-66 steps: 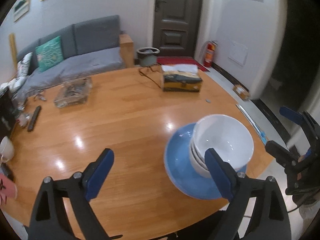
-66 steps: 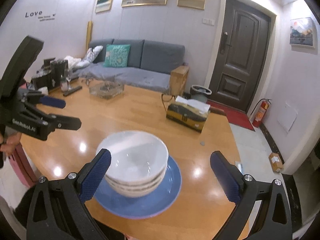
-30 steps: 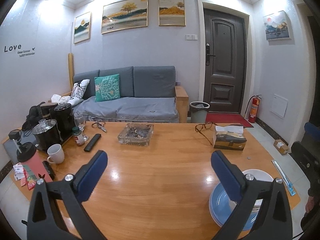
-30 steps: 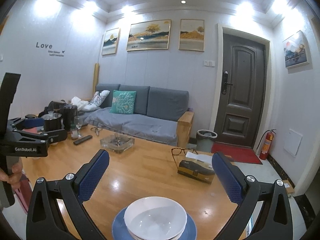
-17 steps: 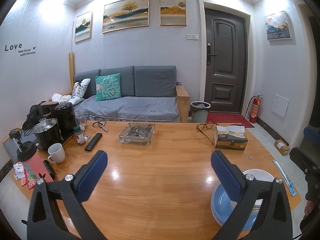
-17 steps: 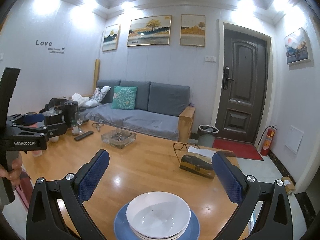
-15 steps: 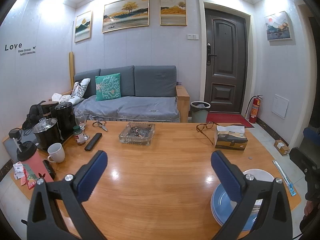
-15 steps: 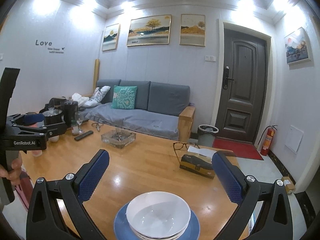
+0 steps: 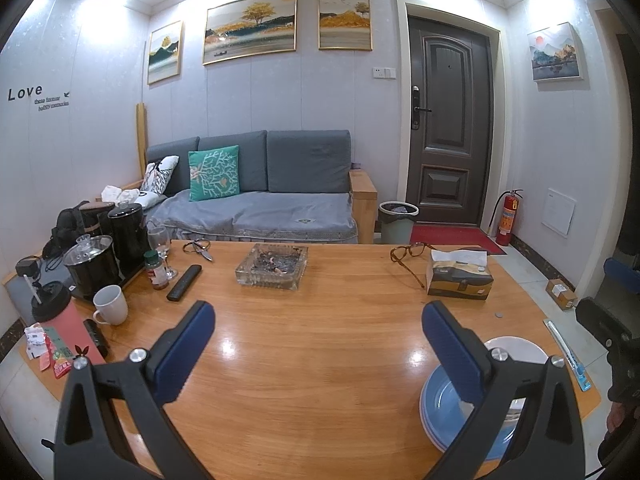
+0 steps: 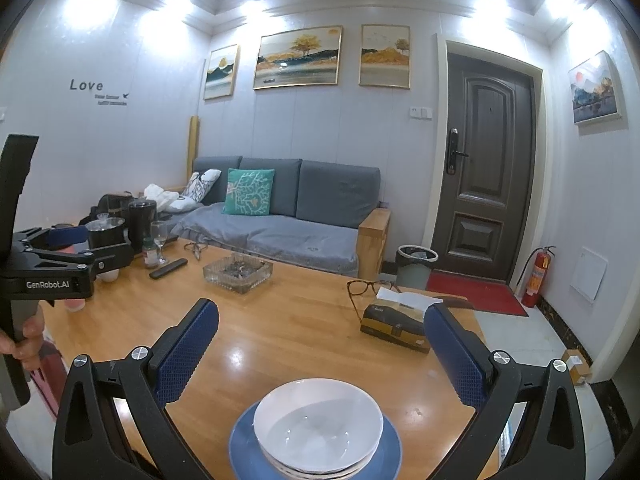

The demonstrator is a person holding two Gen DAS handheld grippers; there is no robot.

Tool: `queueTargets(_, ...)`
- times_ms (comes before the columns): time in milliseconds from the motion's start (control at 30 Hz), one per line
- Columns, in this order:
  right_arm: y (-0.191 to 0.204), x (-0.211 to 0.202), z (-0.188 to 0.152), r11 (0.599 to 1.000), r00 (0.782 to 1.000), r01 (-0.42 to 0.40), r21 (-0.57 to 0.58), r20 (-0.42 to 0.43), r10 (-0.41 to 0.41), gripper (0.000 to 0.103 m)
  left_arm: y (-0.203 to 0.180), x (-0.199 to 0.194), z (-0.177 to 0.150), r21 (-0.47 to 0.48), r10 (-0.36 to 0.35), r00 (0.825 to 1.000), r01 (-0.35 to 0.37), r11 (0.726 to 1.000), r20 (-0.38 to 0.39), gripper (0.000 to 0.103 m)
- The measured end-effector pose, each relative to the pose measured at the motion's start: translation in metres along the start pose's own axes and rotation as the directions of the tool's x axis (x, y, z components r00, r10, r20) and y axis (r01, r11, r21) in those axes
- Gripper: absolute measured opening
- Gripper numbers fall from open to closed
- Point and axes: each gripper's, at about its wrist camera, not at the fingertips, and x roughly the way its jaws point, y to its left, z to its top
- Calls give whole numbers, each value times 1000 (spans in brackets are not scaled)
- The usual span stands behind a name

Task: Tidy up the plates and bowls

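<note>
A stack of white bowls (image 10: 318,428) sits on stacked blue plates (image 10: 248,454) at the near edge of the wooden table (image 10: 288,332). In the left wrist view the bowls (image 9: 516,346) and plates (image 9: 438,400) lie at the lower right, partly hidden behind my right finger. My right gripper (image 10: 320,354) is open and empty, held above and behind the stack. My left gripper (image 9: 318,344) is open and empty over bare table, left of the stack. The left gripper also shows at the left of the right wrist view (image 10: 60,256).
A glass ashtray (image 9: 272,266), glasses (image 9: 408,254), a tissue box (image 9: 458,276), a remote (image 9: 184,282), a white mug (image 9: 110,304), a wine glass, kettles and a jar stand on the table. A grey sofa and a door are behind.
Both grippers rose and tilted up from looking down on the stack to a level view of the room. Over the last half second almost nothing moved.
</note>
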Motion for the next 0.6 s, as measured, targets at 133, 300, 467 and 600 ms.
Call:
queueTargets(133,-1,0,0,1000,1000,0,1,1,0,102,-1,0,-1,0,-4,1000,4,1000,-4,102)
queueTargets(300,0,0,-2,1000,1000,2,-1,-3,-2,102,0,0,-1,0,-5,1000,5,1000,-3,102)
queueTargets(467,0,-1,-3,1000,1000,2,0,-2,-2,102,-1,0,-1,0,-8,1000,8,1000,-1,102)
queueTargets(600,0,0,-6,1000,1000,2,3,-5,-2,102,-4,1,-2,2,-13,1000,13,1000,-3,102)
